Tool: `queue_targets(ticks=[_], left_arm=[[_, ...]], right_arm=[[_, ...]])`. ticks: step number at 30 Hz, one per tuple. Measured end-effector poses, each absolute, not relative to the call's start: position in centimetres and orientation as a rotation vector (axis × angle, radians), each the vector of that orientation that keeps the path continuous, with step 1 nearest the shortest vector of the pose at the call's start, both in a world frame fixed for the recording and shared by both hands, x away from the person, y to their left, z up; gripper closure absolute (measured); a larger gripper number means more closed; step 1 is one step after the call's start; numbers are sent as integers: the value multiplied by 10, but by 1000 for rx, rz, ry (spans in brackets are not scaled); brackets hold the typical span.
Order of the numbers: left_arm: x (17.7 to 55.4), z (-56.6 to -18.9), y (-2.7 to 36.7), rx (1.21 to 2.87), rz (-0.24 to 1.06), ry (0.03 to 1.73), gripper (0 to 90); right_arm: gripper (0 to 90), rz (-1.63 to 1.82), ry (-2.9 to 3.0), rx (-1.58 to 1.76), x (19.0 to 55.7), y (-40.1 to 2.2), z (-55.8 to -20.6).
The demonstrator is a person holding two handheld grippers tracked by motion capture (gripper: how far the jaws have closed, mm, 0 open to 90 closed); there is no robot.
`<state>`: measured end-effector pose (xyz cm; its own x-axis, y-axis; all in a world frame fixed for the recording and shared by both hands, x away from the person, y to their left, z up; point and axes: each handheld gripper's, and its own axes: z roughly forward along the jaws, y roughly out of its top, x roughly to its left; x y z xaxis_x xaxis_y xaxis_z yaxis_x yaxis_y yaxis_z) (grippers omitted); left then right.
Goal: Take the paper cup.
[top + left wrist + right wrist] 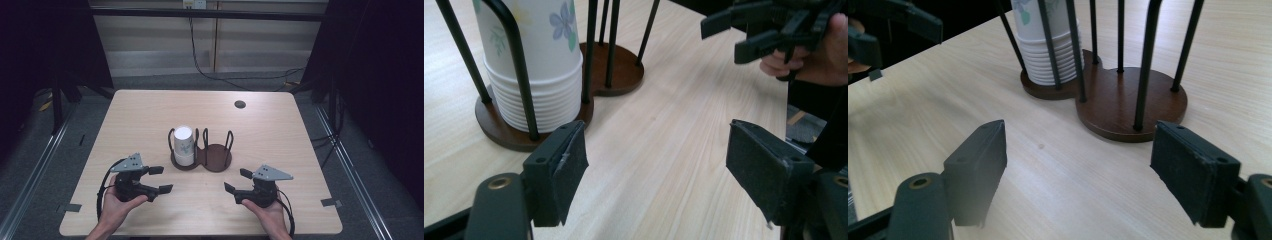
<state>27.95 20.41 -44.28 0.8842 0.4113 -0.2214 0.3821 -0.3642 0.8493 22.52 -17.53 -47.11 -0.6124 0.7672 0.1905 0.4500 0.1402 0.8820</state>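
While both claws, left (159,179) and right (236,181), hang released: approach step; next I reach cup stack (183,145) in holder (202,161).

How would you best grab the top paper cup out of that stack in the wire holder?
Probably by the top cup's bare upper wall, coming down from above. The stack sits upside down inside the holder's upright black rods, which block much of a sideways approach, while only the top cup rises free of the nested rims below. The left gripper is nearer.
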Motion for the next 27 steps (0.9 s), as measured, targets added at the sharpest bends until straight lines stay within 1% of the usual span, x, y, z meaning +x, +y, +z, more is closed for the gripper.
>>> queue_targets(ticks=[3, 7, 10, 16, 19, 27], left_arm=[[282, -436, 205, 1994, 32, 574, 245], [282, -427, 207, 1980, 66, 568, 257], [285, -425, 204, 2002, 54, 563, 265], [293, -413, 199, 2023, 83, 553, 269], [298, -410, 197, 2016, 69, 567, 298], [309, -399, 190, 2025, 87, 563, 281]], right_arm=[[219, 1462, 2145, 1164, 223, -174, -470], [211, 1467, 2170, 1154, 221, -172, -470], [206, 1476, 2201, 1137, 221, -171, -471], [196, 1475, 2219, 1160, 223, -172, -472], [196, 1474, 2235, 1148, 224, -172, -473], [194, 1469, 2242, 1148, 221, -171, -473]])
